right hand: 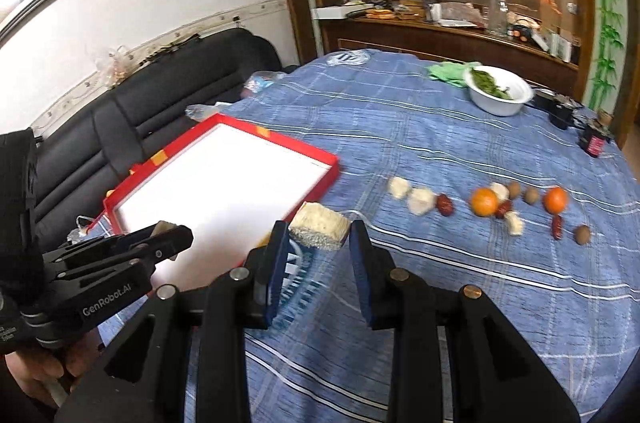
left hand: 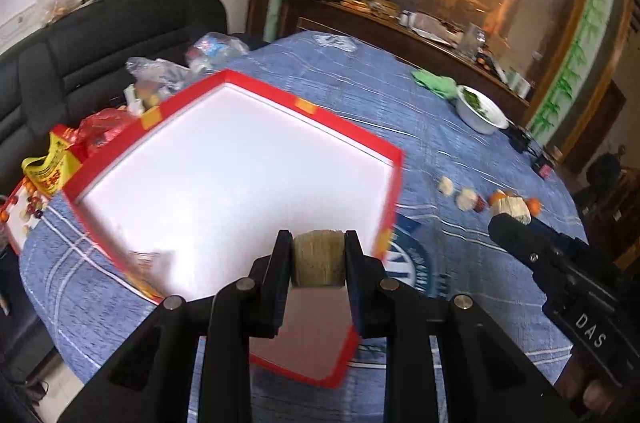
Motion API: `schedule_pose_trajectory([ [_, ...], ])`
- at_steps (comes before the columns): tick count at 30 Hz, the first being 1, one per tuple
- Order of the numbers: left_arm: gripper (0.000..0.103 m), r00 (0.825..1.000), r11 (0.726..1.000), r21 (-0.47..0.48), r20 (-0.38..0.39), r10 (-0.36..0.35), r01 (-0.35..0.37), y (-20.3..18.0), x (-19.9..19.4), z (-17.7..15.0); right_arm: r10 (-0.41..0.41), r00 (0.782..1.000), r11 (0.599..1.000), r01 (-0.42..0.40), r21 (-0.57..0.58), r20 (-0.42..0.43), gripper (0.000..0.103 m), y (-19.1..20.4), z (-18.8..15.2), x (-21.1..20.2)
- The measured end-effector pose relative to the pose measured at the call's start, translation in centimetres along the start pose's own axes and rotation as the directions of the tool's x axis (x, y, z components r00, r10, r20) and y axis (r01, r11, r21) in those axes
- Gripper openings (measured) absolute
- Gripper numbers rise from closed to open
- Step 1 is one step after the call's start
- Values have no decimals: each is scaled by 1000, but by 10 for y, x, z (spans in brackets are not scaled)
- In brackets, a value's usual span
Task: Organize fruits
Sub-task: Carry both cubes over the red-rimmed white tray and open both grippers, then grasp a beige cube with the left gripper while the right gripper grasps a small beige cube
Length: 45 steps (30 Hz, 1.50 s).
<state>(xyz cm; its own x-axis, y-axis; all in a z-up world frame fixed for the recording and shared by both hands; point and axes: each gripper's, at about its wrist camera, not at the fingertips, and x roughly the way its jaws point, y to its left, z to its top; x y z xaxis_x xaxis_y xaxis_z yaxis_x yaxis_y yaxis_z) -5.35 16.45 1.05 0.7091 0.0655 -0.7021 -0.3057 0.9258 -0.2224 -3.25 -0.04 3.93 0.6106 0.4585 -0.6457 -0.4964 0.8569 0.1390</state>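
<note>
My left gripper is shut on a tan, round puffed cake, held over the near side of the red tray with its white floor. My right gripper is shut on a pale rectangular rice-cake block, just right of the red tray above the blue cloth. The right gripper also shows in the left wrist view, holding its block. On the cloth to the right lie two oranges, red dates, walnuts and pale pieces.
A white bowl of greens and a green cloth sit at the table's far side. Small black objects stand at its right edge. A black sofa and plastic bags lie beyond the tray on the left.
</note>
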Motion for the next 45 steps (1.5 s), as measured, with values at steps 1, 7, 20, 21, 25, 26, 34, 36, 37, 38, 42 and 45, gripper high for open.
schedule_pose_trajectory([
  [1,24,1000,1000,-12,2,13,-13,5,1,1,12,1000,1000,-12,-6,-1,33,6,2,5],
  [7,24,998,996,-57,-9,69,-70,26,11,5,65,998,997,-66,-31,-22,33,33,11,33],
  [20,24,987,985,-73,-52,151,-154,49,25,7,117,988,991,-123,-53,-105,34,68,19,89],
  [21,24,986,984,-75,-58,157,-161,50,27,6,119,986,991,-126,-54,-115,34,69,19,92],
  [25,24,981,980,-75,-85,177,-183,54,33,5,126,981,990,-134,-50,-146,34,71,16,103],
  [26,24,980,980,-78,-90,177,-184,54,34,5,127,980,989,-136,-52,-152,34,72,16,105],
  [34,25,972,974,-79,-114,203,-213,59,37,4,134,972,987,-147,-56,-191,34,77,13,120],
  [36,43,969,971,-80,-120,215,-225,59,37,3,143,969,986,-158,-56,-203,34,78,13,122],
  [37,47,964,965,-84,-115,239,-249,60,35,3,148,967,985,-163,-58,-206,34,79,12,122],
  [38,54,963,963,-89,-107,246,-256,60,33,3,147,967,985,-163,-58,-208,35,80,12,123],
  [42,70,970,963,-125,-74,233,-241,60,24,5,142,971,988,-151,-34,-192,41,74,13,116],
  [45,77,975,967,-122,-29,220,-222,49,16,7,142,978,989,-146,-18,-152,51,63,16,102],
])
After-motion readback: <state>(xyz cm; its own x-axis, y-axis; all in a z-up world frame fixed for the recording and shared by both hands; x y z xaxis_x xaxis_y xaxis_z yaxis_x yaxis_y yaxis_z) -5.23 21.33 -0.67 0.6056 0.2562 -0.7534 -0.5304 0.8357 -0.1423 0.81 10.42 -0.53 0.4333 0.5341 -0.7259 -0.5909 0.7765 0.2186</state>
